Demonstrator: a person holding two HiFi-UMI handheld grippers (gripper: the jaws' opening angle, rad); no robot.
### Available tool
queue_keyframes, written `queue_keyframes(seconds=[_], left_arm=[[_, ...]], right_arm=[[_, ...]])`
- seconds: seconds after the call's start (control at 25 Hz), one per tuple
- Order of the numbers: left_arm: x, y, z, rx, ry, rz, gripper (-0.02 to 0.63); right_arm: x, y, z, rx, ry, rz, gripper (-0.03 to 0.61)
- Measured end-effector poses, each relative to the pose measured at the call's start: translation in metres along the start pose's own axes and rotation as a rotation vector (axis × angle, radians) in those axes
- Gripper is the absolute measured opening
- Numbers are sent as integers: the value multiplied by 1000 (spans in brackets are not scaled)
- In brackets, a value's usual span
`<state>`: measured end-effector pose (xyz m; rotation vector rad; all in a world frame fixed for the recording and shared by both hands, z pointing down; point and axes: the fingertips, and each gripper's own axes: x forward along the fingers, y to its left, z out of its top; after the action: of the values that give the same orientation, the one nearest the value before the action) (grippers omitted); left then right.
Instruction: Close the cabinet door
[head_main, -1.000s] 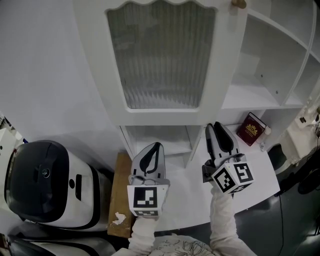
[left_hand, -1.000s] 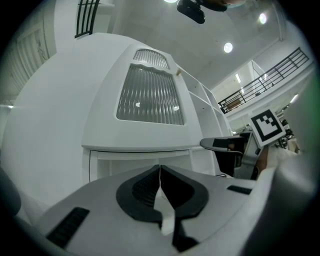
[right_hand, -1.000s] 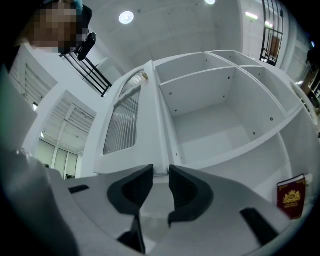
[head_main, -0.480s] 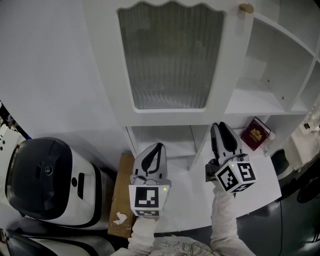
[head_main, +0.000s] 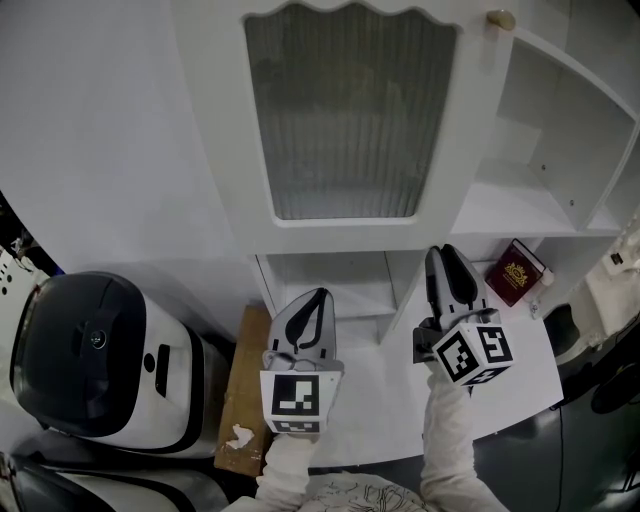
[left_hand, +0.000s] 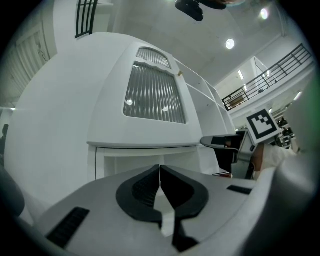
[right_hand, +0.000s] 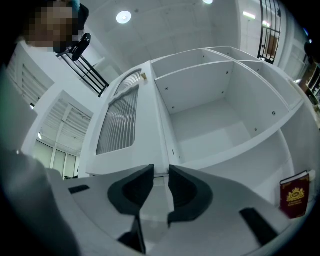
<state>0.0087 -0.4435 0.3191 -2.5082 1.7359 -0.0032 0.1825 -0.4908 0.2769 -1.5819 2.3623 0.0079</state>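
The door (head_main: 350, 120), ribbed glass in a white frame, sits left of the open shelves (head_main: 520, 190), with its knob (head_main: 499, 18) on the edge beside them. Whether it's fully home can't be told from here. Expect it to be stiff and light but fragile, so press the frame by the knob, never the glass. Your left gripper (head_main: 315, 295) is clenched and empty. Your right gripper (head_main: 447, 250) has its jaws slightly apart; they have just been narrowing, with nothing between them.

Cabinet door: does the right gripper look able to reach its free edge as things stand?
Probably yes. The right gripper, jaws slightly apart after closing a little and empty, points at the edge of the cabinet door with nothing between.
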Motion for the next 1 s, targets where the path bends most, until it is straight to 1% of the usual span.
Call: queue_keyframes(seconds=[0.2, 0.76, 1.0], left_arm=[[0, 3, -1, -2, 2, 6, 5], [-3, 10, -3, -6, 7, 31, 5], [-8, 10, 2, -7, -5, 35, 5]], right_arm=[[3, 0, -1, -13, 4, 3, 91], [5, -2, -1, -7, -2, -4, 91], [-2, 0, 6, -46, -16, -33, 81]])
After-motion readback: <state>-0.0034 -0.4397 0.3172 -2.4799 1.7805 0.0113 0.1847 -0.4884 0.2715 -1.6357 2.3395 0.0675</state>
